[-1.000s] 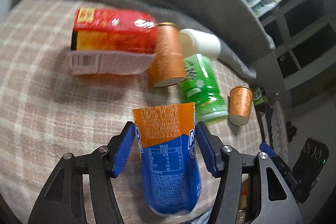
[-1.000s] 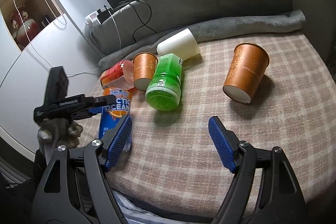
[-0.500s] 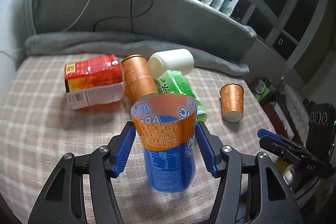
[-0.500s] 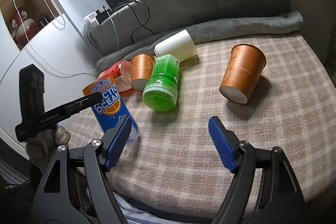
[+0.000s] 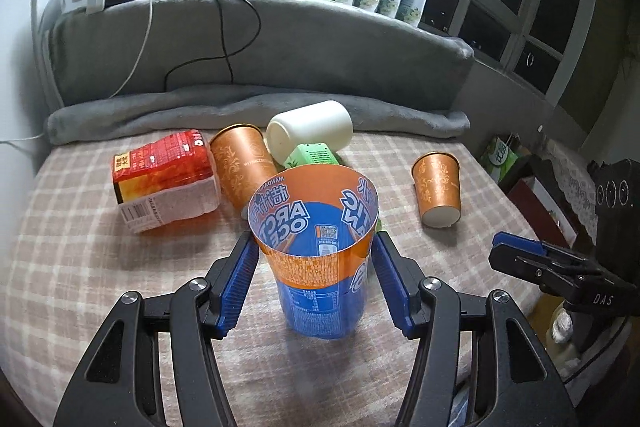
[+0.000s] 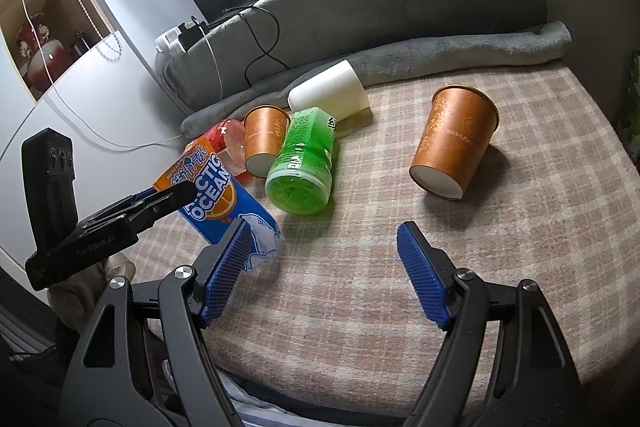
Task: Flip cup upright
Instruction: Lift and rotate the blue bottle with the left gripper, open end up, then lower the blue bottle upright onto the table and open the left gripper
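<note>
1. Although the blue-and-orange plastic drink cup [image 5: 320,259] now has its open mouth up between the blue pads of my left gripper [image 5: 314,277], it leans in the right wrist view [image 6: 224,195], and I judge it not yet settled flat on the plaid-covered bed [image 5: 80,247]. Letting go at this tilt could tip it back over.
2. Its wall looks thin and see-through, so I expect it to buckle or squirt out if I squeeze harder. My left gripper is clenched on the cup about mid-height.
3. Because the bed is soft, the base may rock once it bears weight; pressing down unevenly would cause that.
4. Close behind the cup lie a copper-brown paper cup [image 5: 242,167] and a green plastic bottle [image 6: 306,163]. Swinging the cup forward could knock them.
5. A second copper-brown paper cup [image 6: 456,147] lies on its side well apart, so I see little risk there.
6. My right gripper [image 6: 324,267] hangs released and empty near the cup; drifting left, its pad could nudge the base.
</note>
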Available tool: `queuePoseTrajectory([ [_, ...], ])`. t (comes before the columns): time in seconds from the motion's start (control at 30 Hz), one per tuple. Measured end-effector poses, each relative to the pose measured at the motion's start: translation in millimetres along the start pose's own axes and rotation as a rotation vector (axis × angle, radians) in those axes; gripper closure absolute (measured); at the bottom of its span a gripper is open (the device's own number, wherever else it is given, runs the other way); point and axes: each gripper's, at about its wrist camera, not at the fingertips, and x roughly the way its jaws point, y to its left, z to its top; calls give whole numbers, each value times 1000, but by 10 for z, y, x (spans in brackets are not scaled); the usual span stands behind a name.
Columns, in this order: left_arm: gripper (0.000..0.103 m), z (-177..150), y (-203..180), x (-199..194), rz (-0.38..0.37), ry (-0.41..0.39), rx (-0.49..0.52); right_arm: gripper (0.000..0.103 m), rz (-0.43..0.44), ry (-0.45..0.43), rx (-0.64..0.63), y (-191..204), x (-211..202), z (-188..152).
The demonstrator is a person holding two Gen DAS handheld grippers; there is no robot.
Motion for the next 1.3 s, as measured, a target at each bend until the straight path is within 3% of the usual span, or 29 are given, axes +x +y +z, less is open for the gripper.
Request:
queuePoseTrajectory([
  [0.47,45,-85,-268,29,43,-11,110,25,-12,-19,-4,-10,-63,4],
  [0.7,43,-99,-311,32,16,0,116,25,-22,-30,-12,-15,-101,16],
  [0.8,36,-97,-301,40,-6,13,99,25,-32,-38,-24,-6,-117,17],
  [0.97,35,-106,-318,58,-18,24,99,25,-53,-47,-43,20,-133,16],
  [1.03,29,-113,-329,63,-22,29,98,25,-74,-50,-59,40,-137,18],
  [1.3,22,-140,-328,6,-51,29,99,25,-153,-80,-126,116,-162,42],
])
